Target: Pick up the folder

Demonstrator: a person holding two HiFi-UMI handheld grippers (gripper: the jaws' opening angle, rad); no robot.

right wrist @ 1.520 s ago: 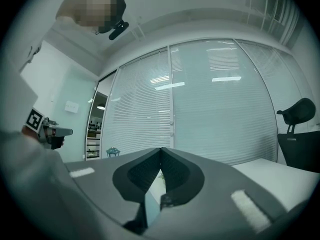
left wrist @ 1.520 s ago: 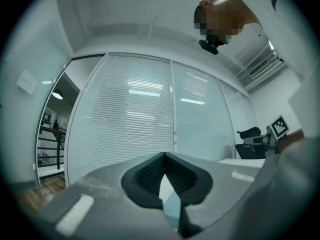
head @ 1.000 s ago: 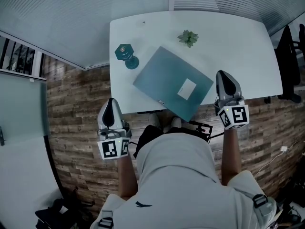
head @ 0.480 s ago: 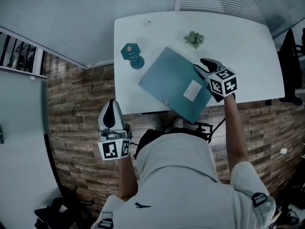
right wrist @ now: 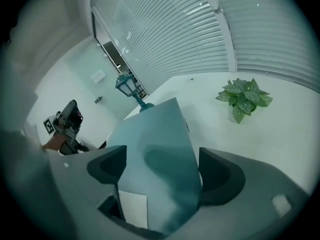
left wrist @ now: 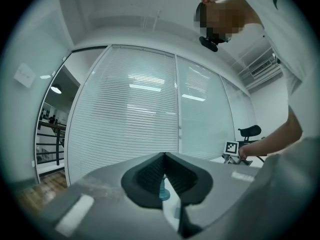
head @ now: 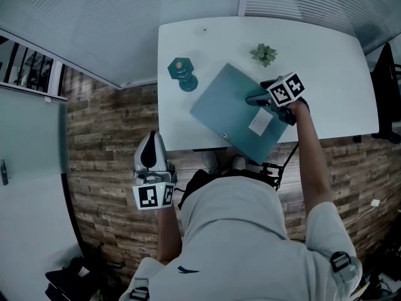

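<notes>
A teal folder (head: 232,108) with a white label lies slantwise on the white table (head: 326,61), its near corner over the front edge. My right gripper (head: 255,99) hangs tilted down over the folder's right part. Its jaws have just been opening and now stand wide. In the right gripper view the folder (right wrist: 155,144) fills the gap of the right gripper (right wrist: 162,171), and neither pad presses on it. My left gripper (head: 151,142) is shut and empty, off the table at the front left. In its own view the left gripper (left wrist: 164,171) points level.
A teal lantern (head: 182,73) stands at the table's left, close to the folder's far left corner. A small green plant (head: 264,54) sits behind the folder, also to the right in the right gripper view as the plant (right wrist: 243,98). Wood floor lies around the table; a black chair stands at right.
The right gripper has swung from the table's front right edge in over the folder, tipped downward and opened its jaws. The left gripper has hardly moved.
</notes>
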